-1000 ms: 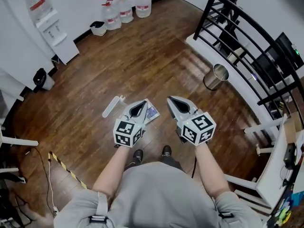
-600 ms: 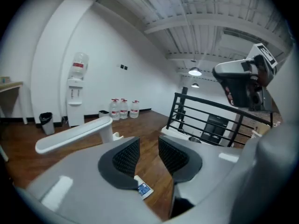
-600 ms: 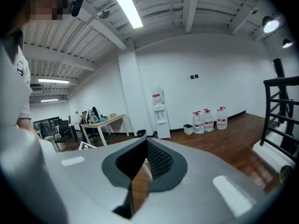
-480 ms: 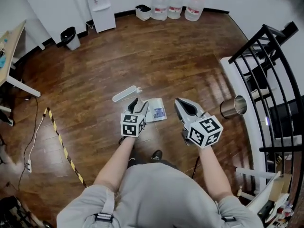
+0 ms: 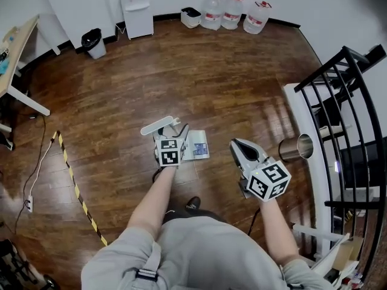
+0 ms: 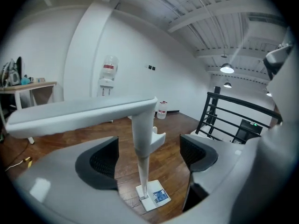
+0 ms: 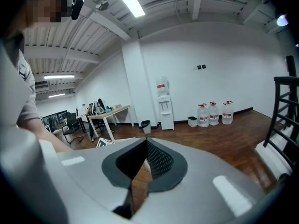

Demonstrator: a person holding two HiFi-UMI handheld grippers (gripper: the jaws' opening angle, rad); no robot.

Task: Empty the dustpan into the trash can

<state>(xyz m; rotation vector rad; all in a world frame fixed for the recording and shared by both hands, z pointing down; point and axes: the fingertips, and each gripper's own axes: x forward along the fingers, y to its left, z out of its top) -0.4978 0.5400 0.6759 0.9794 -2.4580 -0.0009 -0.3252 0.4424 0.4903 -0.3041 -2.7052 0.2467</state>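
Head view: task barely started. The dustpan (image 5: pixel 196 145) stands mid-floor on dark glossy wood planks, well apart from the trash can (image 5: pixel 295 148), a shiny steel cylinder at the floor's right edge by the black railing (image 5: pixel 338 95). The left gripper (image 5: pixel 172 133) sits at the dustpan's upright handle (image 5: pixel 157 126); the right gripper (image 5: pixel 237 144) hangs beside it, over bare floor (image 5: pixel 199 71). Grip, lift, carry and tip all look still to do. Left gripper view: the left gripper (image 6: pixel 148 155) has just been opening its jaws and they now stand wide. The handle (image 6: pixel 142 139), a smooth white plastic post with a flat crossbar on top, is between them, clear of both ribbed black pads (image 6: pixel 103 160), so nothing is held. The flat white pan (image 6: pixel 153 197) with a blue label rests on the floor below; contents not visible. Right gripper view: the right gripper (image 7: pixel 147 157) has its textured dark pads together, with nothing between them.
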